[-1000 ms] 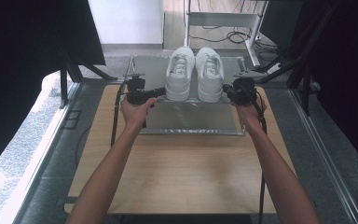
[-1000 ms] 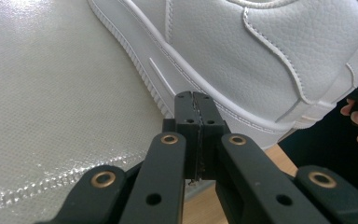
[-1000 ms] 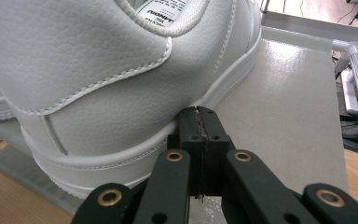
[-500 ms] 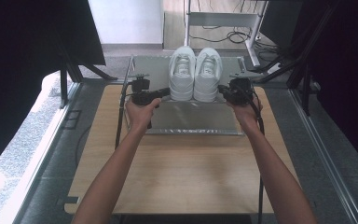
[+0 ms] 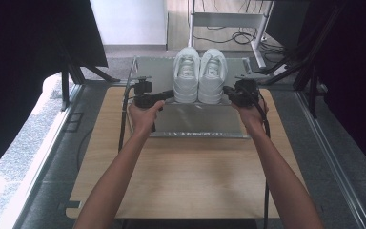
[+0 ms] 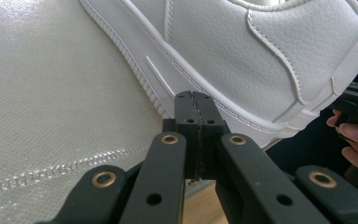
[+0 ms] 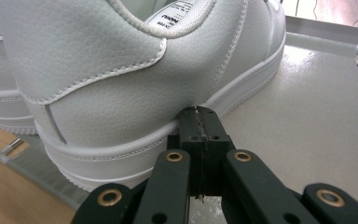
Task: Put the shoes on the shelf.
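white sneakers (image 5: 199,76) between left gripper (image 5: 169,94) and right gripper (image 5: 227,89)

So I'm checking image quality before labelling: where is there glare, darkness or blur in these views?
High view: both side margins fall nearly black, while the white sneakers look washed out. Left gripper view: glare bleaches the mesh tray at upper left; the left claw is sharp, fingers at right soft. Right gripper view: even light, right claw crisp.

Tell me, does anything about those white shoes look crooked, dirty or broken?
Nothing stands out. The two white shoes sit side by side, parallel and clean, on the grey tray. The left gripper and right gripper, jaws closed, press against their outer soles.
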`<state>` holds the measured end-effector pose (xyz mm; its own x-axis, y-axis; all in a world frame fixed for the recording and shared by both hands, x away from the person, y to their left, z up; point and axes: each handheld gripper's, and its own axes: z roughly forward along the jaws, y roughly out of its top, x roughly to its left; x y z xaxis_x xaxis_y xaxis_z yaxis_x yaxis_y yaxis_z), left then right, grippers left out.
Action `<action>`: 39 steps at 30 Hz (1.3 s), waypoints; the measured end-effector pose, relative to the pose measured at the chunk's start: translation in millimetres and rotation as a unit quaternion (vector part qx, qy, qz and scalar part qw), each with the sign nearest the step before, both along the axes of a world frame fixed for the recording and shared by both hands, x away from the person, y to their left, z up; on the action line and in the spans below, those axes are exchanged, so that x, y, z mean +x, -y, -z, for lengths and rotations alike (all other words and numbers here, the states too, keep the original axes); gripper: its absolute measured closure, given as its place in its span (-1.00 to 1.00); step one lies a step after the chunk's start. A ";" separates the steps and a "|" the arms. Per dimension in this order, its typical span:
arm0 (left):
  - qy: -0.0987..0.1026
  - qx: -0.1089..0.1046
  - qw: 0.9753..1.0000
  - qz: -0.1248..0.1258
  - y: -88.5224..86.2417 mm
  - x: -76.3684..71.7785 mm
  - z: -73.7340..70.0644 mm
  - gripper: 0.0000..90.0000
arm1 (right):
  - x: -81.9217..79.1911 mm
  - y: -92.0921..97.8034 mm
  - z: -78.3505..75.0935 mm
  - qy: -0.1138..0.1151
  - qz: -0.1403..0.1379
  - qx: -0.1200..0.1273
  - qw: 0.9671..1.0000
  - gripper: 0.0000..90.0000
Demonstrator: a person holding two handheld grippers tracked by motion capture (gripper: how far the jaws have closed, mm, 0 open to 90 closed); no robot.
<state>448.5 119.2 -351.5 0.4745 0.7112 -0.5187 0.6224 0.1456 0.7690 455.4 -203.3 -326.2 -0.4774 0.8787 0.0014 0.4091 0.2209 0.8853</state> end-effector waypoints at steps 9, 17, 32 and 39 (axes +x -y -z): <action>0.016 0.007 1.000 -0.003 -6.6 -0.8 -0.2 0.63 | -1.7 9.4 -1.1 0.007 -0.002 0.017 1.000 0.70; 0.043 0.026 0.999 -0.007 -16.6 -17.1 -9.1 0.28 | -16.9 12.6 -5.2 0.039 0.003 0.024 0.999 0.31; 0.100 0.040 0.994 0.024 -43.2 -85.6 1.8 0.02 | -77.2 28.7 21.5 0.061 -0.039 0.027 0.997 0.19; 0.098 0.068 0.992 0.036 -51.6 -114.8 23.6 -0.05 | -102.6 40.7 45.7 0.047 -0.057 0.036 0.997 0.14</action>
